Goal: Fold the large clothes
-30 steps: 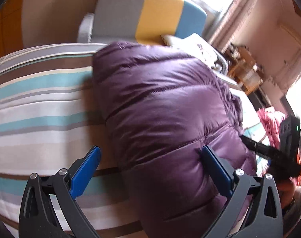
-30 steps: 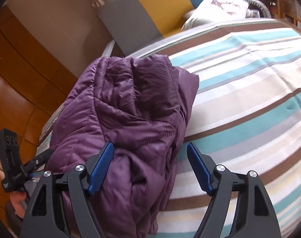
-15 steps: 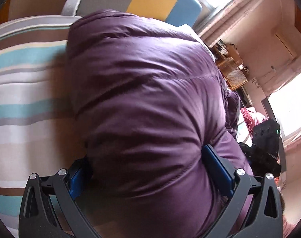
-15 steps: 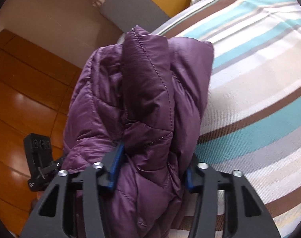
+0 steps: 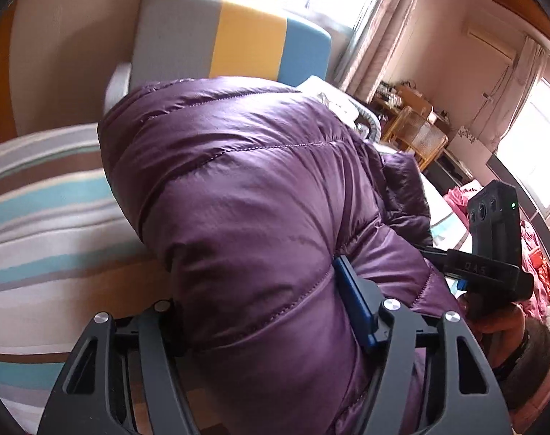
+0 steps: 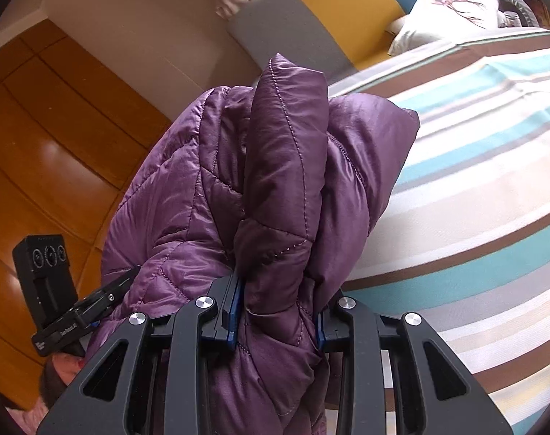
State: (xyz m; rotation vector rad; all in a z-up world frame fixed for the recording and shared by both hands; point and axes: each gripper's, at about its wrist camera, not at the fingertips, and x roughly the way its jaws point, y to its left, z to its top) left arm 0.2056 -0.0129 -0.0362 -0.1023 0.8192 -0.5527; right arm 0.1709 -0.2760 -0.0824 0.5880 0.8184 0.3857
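Two grippers, one garment, catalogued as follows.

Item 1, purple puffer jacket (image 5: 245, 217): bulky quilted coat, bundled up and lying on the striped bedspread (image 5: 39, 224), near the bed's side edge with wooden floor (image 6: 57, 166) showing beyond it in the right wrist view. A second ago it was lying flatter between wide-open jaws; now its near end is bunching upward and filling both views.

Item 2, left gripper (image 5: 260, 311): jaws are closing on a thick roll of the jacket's near edge. The blue pad (image 5: 351, 304) on one side is pressing into the fabric; the opposite pad is hidden beneath the padding. A second ago the jaws were standing fully apart with only part of the coat between them.

Item 3, right gripper (image 6: 276, 308): jaws are closing too, already narrow, and pinching a gathered fold of the jacket; both blue pads are sinking into the cloth, and a ridge of quilting is standing up just ahead of them. A second ago they were straddling the hem loosely.

Item 4, surroundings: grey, yellow and blue headboard (image 5: 235, 43), white pillow (image 6: 452, 7), pink clothing (image 5: 536, 246) beyond the far side of the bed.

Note on progress: both ends of the near edge are now being taken in hand, which suggests the grasping step is finishing and a lift-and-carry of this edge over the coat's body is next. Slippery shell and thick filling make a slipping grip the likely risk.
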